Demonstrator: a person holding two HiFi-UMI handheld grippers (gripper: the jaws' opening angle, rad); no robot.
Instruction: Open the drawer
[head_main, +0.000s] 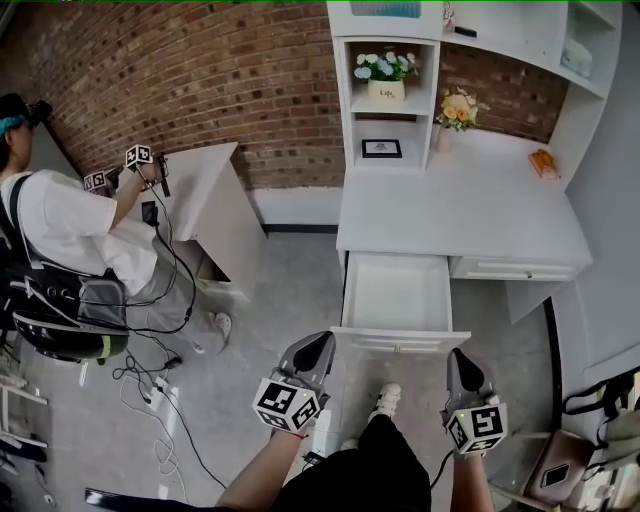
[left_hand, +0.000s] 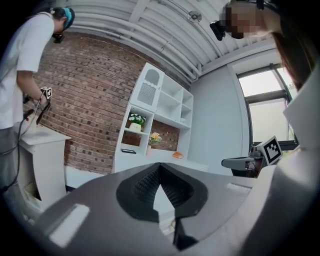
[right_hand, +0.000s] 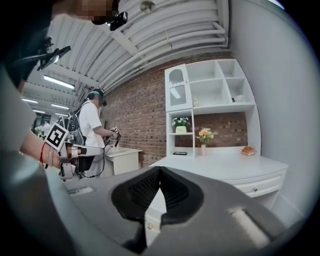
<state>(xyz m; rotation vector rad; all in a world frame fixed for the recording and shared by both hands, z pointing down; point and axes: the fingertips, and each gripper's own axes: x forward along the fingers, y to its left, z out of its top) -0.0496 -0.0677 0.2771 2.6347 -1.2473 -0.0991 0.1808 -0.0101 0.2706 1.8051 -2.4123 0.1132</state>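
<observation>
**Head view**
- Drawer (head_main: 397, 295): it sticks far out of the white counter (head_main: 440, 215), under the left part of the top. You can see its bare inside. I think the opening job is done.
- Shut drawer (head_main: 512, 268): it sits beside the open one, on the right.
- Left hand-held gripper (head_main: 318, 346): it is near the drawer's front left corner. Its jaws are pressed together and hold nothing.
- Right hand-held gripper (head_main: 461, 364): it is near the front right corner. It is pressed together and empty too.
- Why: neither one grips the drawer front, so I think the pulling is over.
- Arms: both reach forward, one on each side of the person's legs, with the marker cubes facing up.

**Left gripper view**
- Left hand-held gripper (left_hand: 159, 168): the tips meet with nothing between them. It points flat at the shelves (left_hand: 160, 107).
- Right hand-held gripper (left_hand: 244, 162): it is close by on the right, at about the same height.
- Drawer: I cannot pick it out here.

**Right gripper view**
- Right hand-held gripper (right_hand: 160, 172): the tips are squeezed together and empty. It points flat over the counter (right_hand: 225, 165).
- Left hand-held gripper (right_hand: 75, 151): it is off to the left.
- Shut drawer (right_hand: 257, 187): it is low on the right, closed.
</observation>
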